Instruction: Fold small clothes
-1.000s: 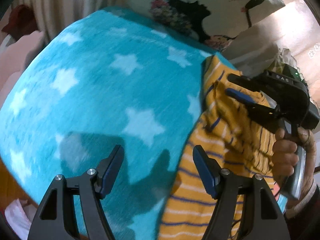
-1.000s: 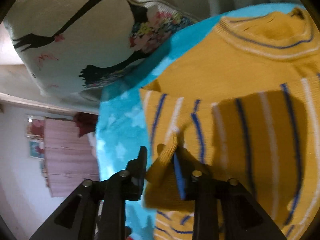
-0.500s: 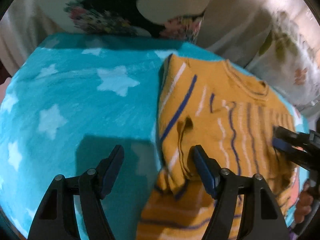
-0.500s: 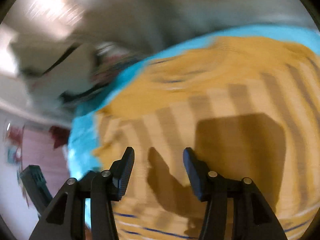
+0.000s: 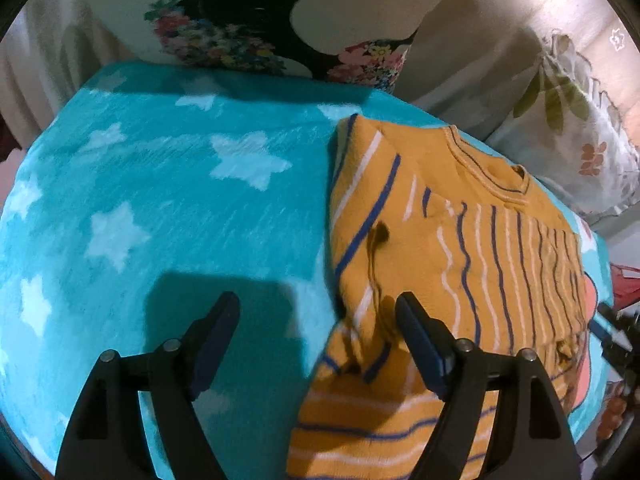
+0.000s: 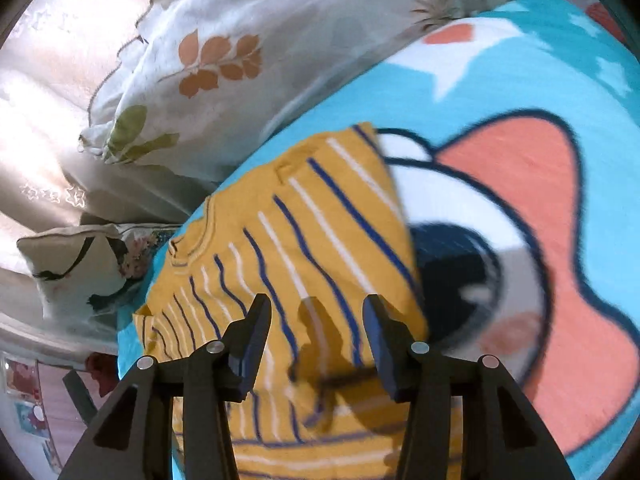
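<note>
A small yellow sweater (image 5: 448, 248) with blue and white stripes lies on a turquoise star-print blanket (image 5: 160, 208), its left sleeve folded in over the body. It also shows in the right wrist view (image 6: 304, 264). My left gripper (image 5: 318, 320) is open and empty, just above the sweater's lower left edge. My right gripper (image 6: 316, 320) is open and empty over the sweater's right half. The tip of the right gripper (image 5: 612, 332) shows at the right edge of the left wrist view.
A cushion with a black figure and flowers (image 5: 256, 32) stands at the blanket's far edge. A leaf-print pillow (image 6: 224, 72) lies beyond the sweater's neck. The blanket has a large cartoon print (image 6: 520, 240) right of the sweater.
My right gripper has let go of the sleeve, opened, and swung to the sweater's right side. The sleeve now lies folded on the body. My left gripper has shifted toward the sweater.
</note>
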The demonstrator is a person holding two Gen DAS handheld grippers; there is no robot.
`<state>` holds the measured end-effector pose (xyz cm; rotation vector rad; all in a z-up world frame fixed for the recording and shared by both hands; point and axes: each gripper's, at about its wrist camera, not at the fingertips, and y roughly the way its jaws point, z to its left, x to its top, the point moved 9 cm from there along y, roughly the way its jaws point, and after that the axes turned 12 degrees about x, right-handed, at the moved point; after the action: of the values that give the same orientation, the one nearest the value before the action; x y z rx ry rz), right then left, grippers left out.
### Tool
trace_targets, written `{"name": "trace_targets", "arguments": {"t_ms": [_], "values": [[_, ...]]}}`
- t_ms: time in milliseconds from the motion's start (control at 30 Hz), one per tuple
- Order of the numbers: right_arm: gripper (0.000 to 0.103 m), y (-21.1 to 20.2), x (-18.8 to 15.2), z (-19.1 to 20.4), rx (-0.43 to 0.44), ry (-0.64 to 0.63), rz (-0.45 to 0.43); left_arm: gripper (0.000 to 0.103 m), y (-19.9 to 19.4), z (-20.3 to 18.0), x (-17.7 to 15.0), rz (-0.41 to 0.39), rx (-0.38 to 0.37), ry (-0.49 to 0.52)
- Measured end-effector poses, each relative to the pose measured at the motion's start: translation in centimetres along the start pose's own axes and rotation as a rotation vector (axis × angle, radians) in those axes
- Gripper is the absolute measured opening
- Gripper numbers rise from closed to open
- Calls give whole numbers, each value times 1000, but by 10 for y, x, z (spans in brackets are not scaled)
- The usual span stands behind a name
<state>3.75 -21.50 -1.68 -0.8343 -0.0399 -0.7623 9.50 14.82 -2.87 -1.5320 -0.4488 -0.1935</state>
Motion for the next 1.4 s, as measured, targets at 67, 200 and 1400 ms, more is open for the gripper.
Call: {"name": "trace_targets", "arguments": {"t_ms": [67, 200, 1400], "values": [[53, -18, -13, -10, -31, -20, -4, 80, -2, 6, -9, 21, -21, -24], [54, -29, -50, -24, -63, -18, 17, 80, -2, 13, -32, 66, -57, -32], [62, -54, -35, -60, -299, -11, -201, 81, 18, -46, -25, -6, 130, 39]]}}
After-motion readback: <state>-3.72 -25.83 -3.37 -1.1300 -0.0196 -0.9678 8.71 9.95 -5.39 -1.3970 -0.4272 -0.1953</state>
